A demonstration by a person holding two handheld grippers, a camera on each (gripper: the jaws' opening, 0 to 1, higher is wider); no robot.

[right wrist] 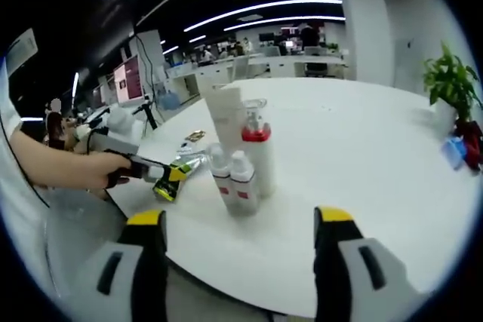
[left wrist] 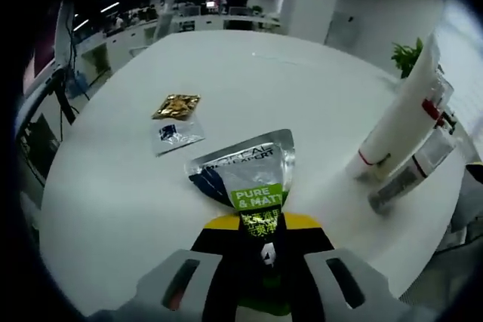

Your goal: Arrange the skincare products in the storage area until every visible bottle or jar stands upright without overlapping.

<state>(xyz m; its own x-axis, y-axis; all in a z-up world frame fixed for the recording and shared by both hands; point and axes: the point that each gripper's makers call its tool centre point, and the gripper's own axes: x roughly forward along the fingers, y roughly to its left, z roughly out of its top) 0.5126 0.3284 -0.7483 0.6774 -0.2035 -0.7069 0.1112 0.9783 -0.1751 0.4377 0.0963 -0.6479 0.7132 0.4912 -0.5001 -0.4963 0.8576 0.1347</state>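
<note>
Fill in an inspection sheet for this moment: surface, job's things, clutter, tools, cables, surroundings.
Surface: white table, mostly bare.
Job's things: green-label tube lying flat, its near end between the left tool's jaws; white tube, pump bottle and two small bottles standing upright in a tight cluster.
Clutter: gold sachet and silver sachet, flat on the table.
Tools: left tool shut on the green-label tube; right tool open, holding nothing, short of the cluster.
Cables: dark cable hanging beyond the table's far edge.
Surroundings: open office with desks, ceiling strip lights, pillar, plant.
</note>
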